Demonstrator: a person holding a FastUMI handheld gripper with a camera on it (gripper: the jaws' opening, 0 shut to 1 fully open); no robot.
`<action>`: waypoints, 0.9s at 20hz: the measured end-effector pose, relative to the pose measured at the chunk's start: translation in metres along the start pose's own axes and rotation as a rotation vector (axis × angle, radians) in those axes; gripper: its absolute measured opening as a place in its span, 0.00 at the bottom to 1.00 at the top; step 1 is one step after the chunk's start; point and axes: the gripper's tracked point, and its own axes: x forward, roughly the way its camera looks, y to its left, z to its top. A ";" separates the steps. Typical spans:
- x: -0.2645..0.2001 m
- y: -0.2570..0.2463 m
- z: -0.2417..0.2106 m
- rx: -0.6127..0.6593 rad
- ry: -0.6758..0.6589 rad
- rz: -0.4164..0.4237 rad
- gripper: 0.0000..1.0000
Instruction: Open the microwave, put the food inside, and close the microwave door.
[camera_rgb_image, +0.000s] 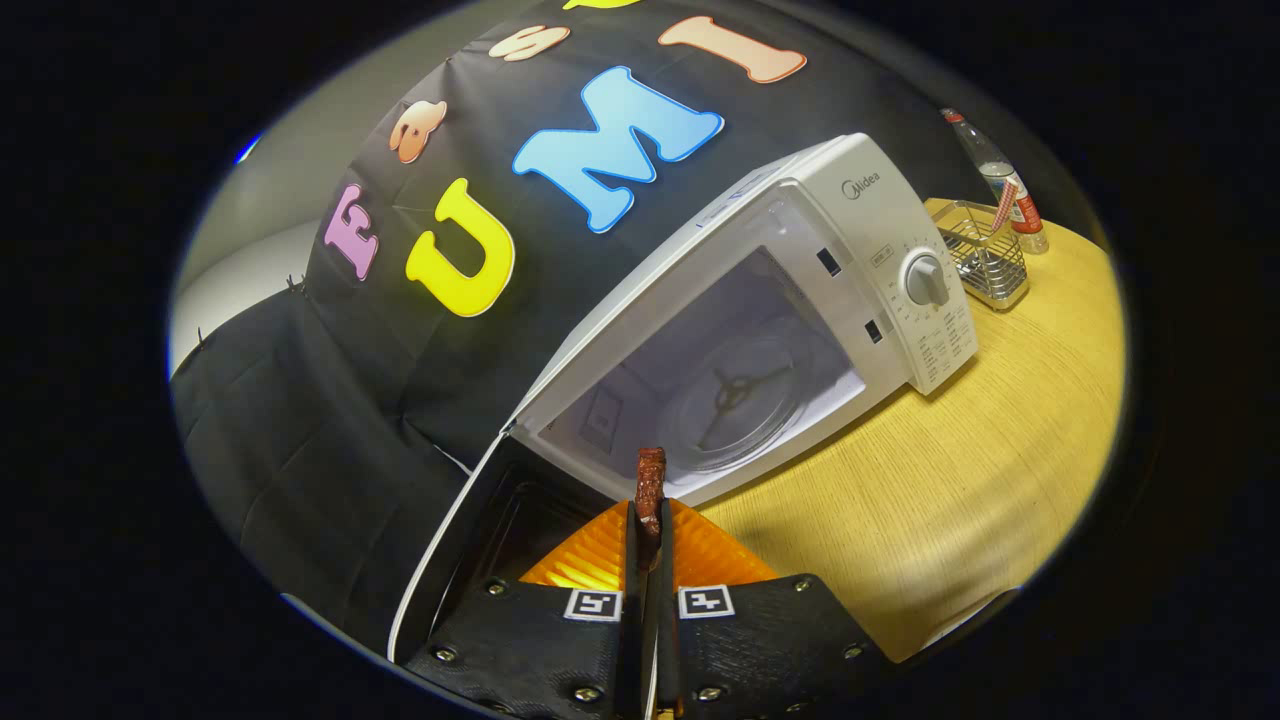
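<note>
A white microwave (850, 230) stands on the wooden table (960, 480) with its door (460, 540) swung wide open beside my fingers. Its cavity shows a glass turntable (735, 400) with nothing on it. My gripper (648, 530) is shut on a small brown piece of food (650, 490), which sticks up from between the fingertips. The food hangs just in front of the cavity's lower edge, outside the opening. The microwave's control dial (925, 280) sits on its panel beyond the cavity.
A wire basket (985, 255) stands on the table past the microwave, with a clear bottle (1000, 180) behind it. Bare wooden tabletop spreads beside the microwave's front. Black cloth forms the booth's wall behind.
</note>
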 end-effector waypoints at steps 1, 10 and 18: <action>0.008 -0.003 0.001 0.000 -0.009 -0.008 0.06; 0.080 -0.018 0.001 -0.013 -0.035 -0.039 0.06; 0.122 -0.037 0.002 -0.009 -0.049 -0.070 0.06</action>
